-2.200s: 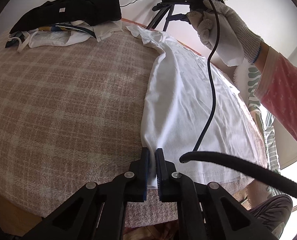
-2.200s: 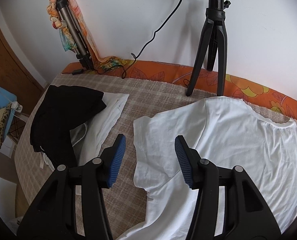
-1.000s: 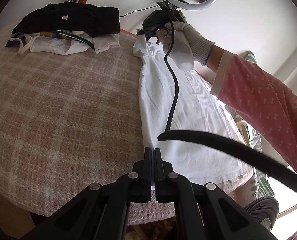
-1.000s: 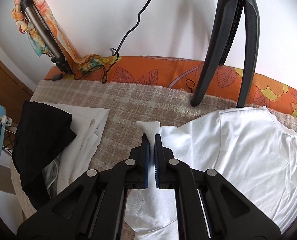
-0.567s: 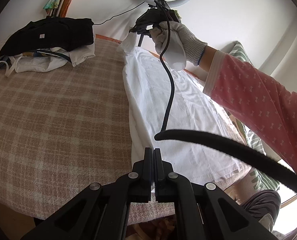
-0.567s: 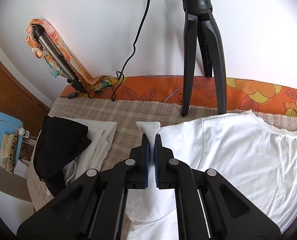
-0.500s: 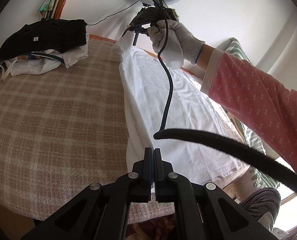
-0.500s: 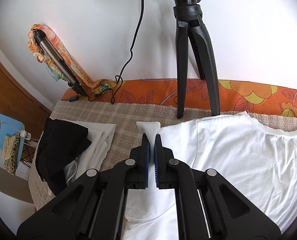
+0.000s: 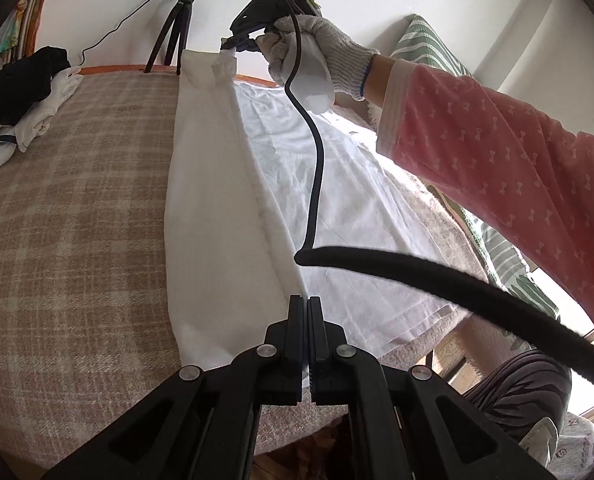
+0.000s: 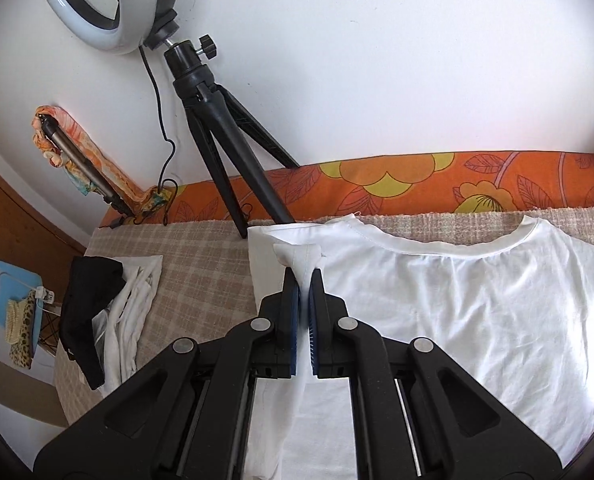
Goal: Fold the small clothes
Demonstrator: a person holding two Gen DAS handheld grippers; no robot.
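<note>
A white T-shirt [image 9: 337, 184] lies on the plaid-covered table [image 9: 69, 200]. Its left side is lifted off the table as a taut band between my two grippers. My left gripper [image 9: 307, 304] is shut on the shirt's bottom hem corner near the table's front edge. My right gripper [image 10: 304, 276] is shut on the bunched sleeve and shoulder fabric [image 10: 297, 254] at the far end; it also shows in the left wrist view [image 9: 233, 42], held by a gloved hand. The neckline [image 10: 449, 246] faces the wall.
A pile of black and white clothes [image 10: 101, 312] lies at the table's left end, also in the left wrist view [image 9: 13, 92]. A ring light on a black tripod [image 10: 217, 128] stands at the far edge by the wall. A black cable [image 9: 317, 152] hangs across the shirt.
Both grippers have lifted the shirt's left edge and carried it rightward over the body of the shirt. The right gripper has risen and moved right. Both stay shut on the fabric.
</note>
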